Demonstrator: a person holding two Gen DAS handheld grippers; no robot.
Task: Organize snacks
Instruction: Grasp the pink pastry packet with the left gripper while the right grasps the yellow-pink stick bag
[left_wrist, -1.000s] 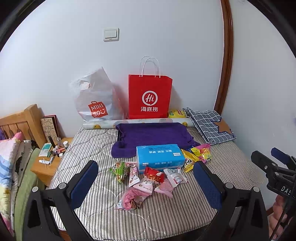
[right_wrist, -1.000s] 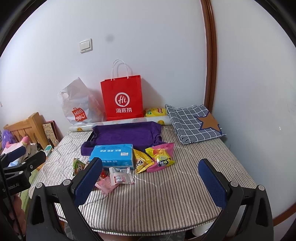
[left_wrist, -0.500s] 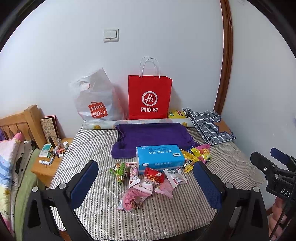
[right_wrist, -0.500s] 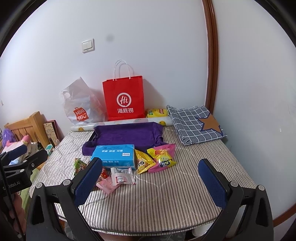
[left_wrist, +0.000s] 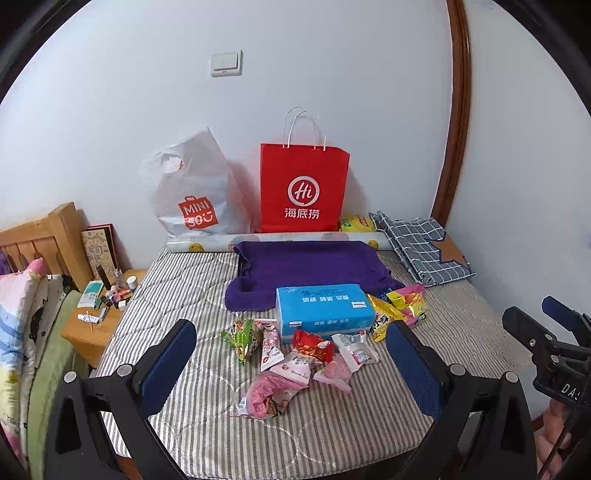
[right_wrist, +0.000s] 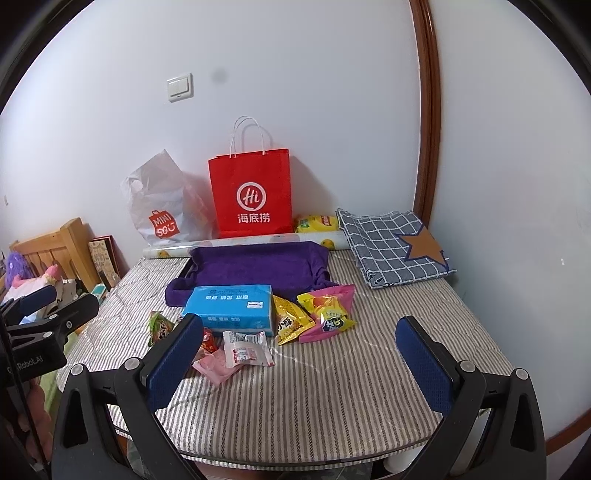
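Several snack packets lie loose on the striped mattress (left_wrist: 177, 288) around a blue tissue box (left_wrist: 325, 308): a green one (left_wrist: 240, 334), a red one (left_wrist: 312, 345), pink ones (left_wrist: 273, 391), a clear white one (right_wrist: 245, 352), a yellow one (right_wrist: 290, 325) and a pink-yellow one (right_wrist: 328, 312). A purple cloth-lined tray (right_wrist: 258, 267) sits behind the box. My left gripper (left_wrist: 291, 363) is open and empty, held back above the near packets. My right gripper (right_wrist: 299, 356) is open and empty over the mattress front.
A red paper bag (left_wrist: 304, 192) and a grey plastic bag (left_wrist: 194, 195) stand against the wall behind a paper roll (left_wrist: 207, 243). A checked cloth (right_wrist: 391, 247) lies at the back right. A cluttered wooden nightstand (left_wrist: 96, 314) stands left of the mattress.
The right wrist view has shifted slightly, bringing the scene a little closer and to the right. The left view is nearly unchanged. Nothing on the mattress has moved.
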